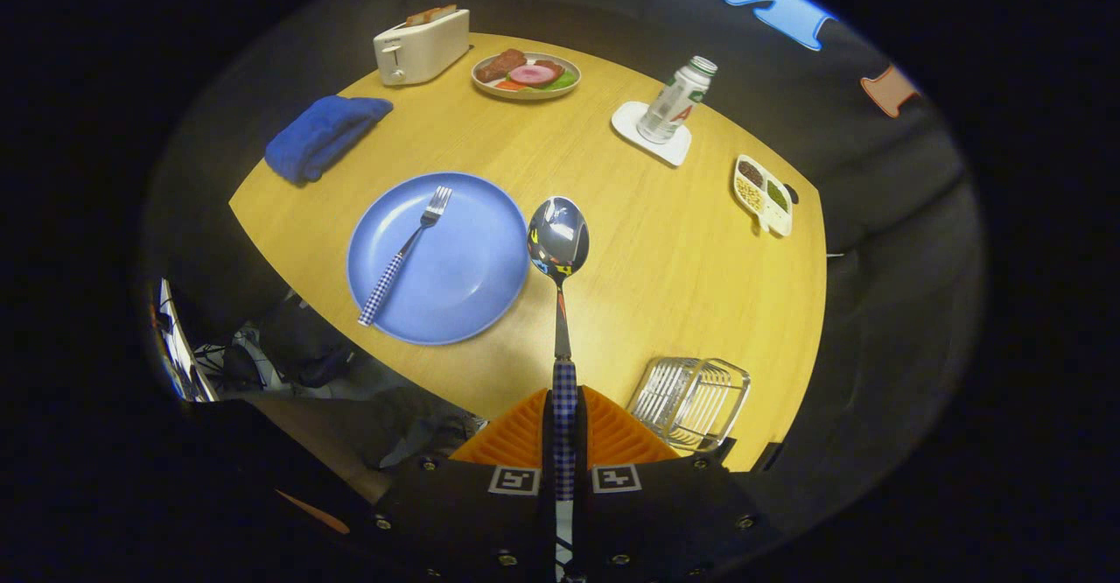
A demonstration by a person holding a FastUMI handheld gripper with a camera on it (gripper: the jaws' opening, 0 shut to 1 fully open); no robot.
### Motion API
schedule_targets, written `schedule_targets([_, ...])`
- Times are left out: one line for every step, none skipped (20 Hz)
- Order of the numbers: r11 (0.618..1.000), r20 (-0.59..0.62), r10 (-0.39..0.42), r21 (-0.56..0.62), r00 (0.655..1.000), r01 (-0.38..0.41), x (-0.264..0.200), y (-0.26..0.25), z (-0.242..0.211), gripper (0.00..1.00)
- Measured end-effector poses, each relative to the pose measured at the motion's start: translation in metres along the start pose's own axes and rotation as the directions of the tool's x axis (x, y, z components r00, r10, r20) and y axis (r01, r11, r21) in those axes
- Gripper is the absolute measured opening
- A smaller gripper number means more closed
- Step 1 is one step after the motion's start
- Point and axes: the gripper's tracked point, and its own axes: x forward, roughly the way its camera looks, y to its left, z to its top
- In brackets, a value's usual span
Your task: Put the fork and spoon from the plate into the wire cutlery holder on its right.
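Pinching the checked-handled steel spoon between the orange gripper fingers, it is best lowered handle-first into the wire cutlery holder just beside them.

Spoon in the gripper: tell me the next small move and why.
Probably swing the spoon right, toward the wire cutlery holder. The gripper is shut on its checked handle, bowl pointing ahead, lifted off the blue plate. The holder sits to the right of the fingers, not under the spoon. The fork lies on the plate for afterwards.
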Motion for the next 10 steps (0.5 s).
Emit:
schedule_targets([1.000, -0.012, -0.011, 0.007, 1.000, 0.011, -0.005, -0.012, -0.008, 0.08])
schedule_targets([1.000, -0.027, -0.019, 0.011, 0.999, 0.019, -0.010, -0.021, -0.018, 0.07])
schedule_targets([0.999, -0.045, -0.031, 0.012, 0.999, 0.032, -0.014, -0.032, -0.028, 0.07])
schedule_targets([0.999, -0.066, -0.041, 0.010, 0.997, 0.042, -0.018, -0.042, -0.039, 0.07])
schedule_targets([0.999, -0.079, -0.052, 0.010, 0.995, 0.053, -0.022, -0.053, -0.047, 0.07])
schedule_targets([0.998, -0.089, -0.065, 0.009, 0.994, 0.066, -0.024, -0.063, -0.053, 0.08])
schedule_targets([0.997, -0.103, -0.079, 0.005, 0.991, 0.080, -0.027, -0.073, -0.061, 0.08])
schedule_targets([0.996, -0.120, -0.087, 0.000, 0.989, 0.088, -0.028, -0.081, -0.069, 0.07])
schedule_targets([0.996, -0.142, -0.095, -0.010, 0.985, 0.094, -0.028, -0.088, -0.077, 0.08])
schedule_targets([0.995, -0.162, -0.100, -0.022, 0.982, 0.098, -0.027, -0.094, -0.084, 0.07])
